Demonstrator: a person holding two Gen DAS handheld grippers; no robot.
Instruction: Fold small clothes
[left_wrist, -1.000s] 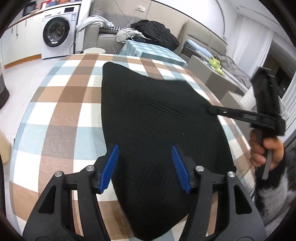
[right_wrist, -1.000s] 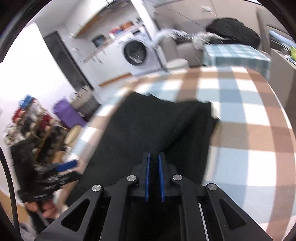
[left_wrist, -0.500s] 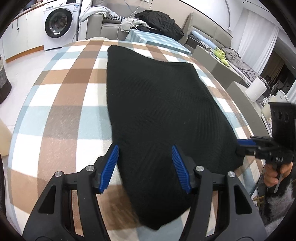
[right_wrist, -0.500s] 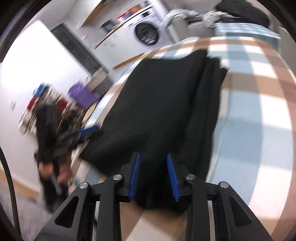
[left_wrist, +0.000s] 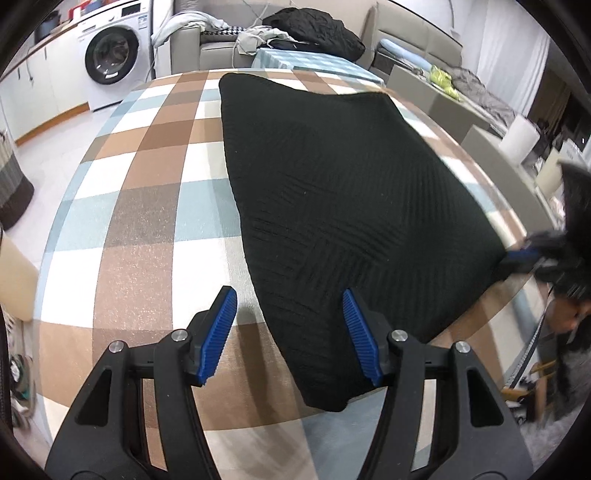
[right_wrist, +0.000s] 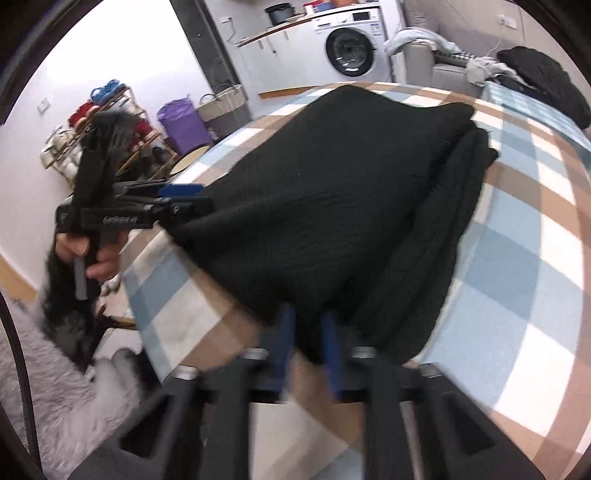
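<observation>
A black knit garment (left_wrist: 343, 206), folded into a long panel, lies flat on the checked tablecloth (left_wrist: 140, 229). My left gripper (left_wrist: 290, 332) hovers open over the garment's near left edge, and the cloth edge runs between its blue pads without being pinched. From the right wrist, the left gripper (right_wrist: 183, 197) shows at the garment's left corner, held by a hand. My right gripper (right_wrist: 307, 347) is blurred, with its pads closing on the near corner of the garment (right_wrist: 332, 206); black cloth fills the narrow gap. In the left wrist view the right gripper (left_wrist: 521, 256) is a blur at the cloth's right corner.
The table edge (right_wrist: 147, 295) runs close by the near corners. Beyond the table stand a washing machine (left_wrist: 110, 55), a sofa with piled clothes (left_wrist: 310, 29), a purple bin (right_wrist: 181, 125) and a shoe rack (right_wrist: 107, 122). A shaggy grey rug (right_wrist: 55, 387) covers the floor.
The right gripper swung down to the garment's near corner, opened, then narrowed on the cloth. The left gripper sank slightly toward the near left edge and stayed open.
</observation>
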